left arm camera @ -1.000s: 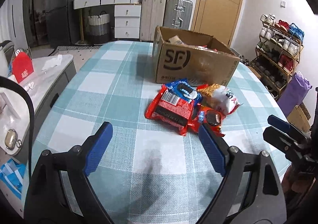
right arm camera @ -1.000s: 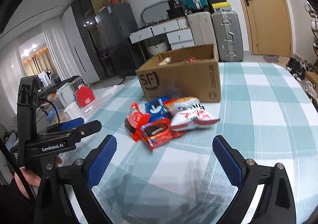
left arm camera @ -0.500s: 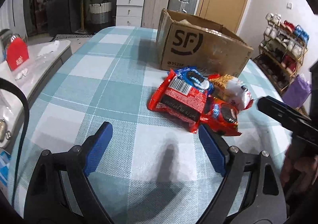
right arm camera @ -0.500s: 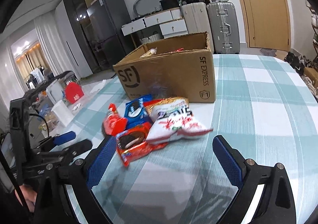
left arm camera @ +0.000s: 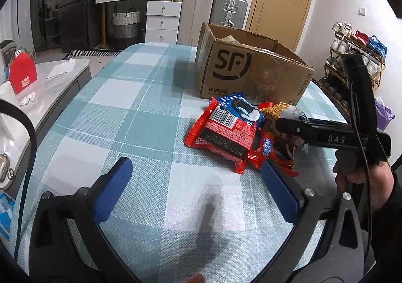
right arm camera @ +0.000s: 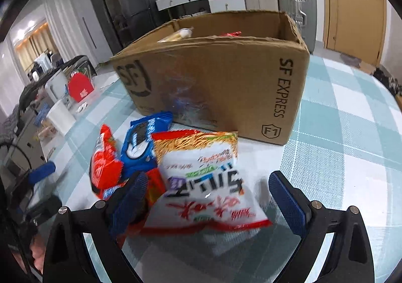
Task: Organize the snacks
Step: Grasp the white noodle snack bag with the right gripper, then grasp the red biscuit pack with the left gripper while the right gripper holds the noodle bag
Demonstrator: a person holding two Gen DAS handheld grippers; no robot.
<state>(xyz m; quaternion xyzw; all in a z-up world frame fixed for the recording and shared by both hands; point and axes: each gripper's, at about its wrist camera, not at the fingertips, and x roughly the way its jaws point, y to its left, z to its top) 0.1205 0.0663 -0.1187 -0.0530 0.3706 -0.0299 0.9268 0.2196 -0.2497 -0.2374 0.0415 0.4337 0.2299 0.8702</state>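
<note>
In the lower middle of the right wrist view, white noodle bag (right arm camera: 208,182) lying between the wide-open right gripper (right arm camera: 209,197) pads, not pinched yet, so best lowering square and squeezing mid-bag before lifting toward the cardboard box (right arm camera: 213,82) just behind; left gripper (left arm camera: 198,190) empty, jaws just opened wider.

One cardboard box (right arm camera: 216,82), four snack packets on the table: two red (left arm camera: 221,134), one blue (right arm camera: 143,142), one white (right arm camera: 208,182).
</note>
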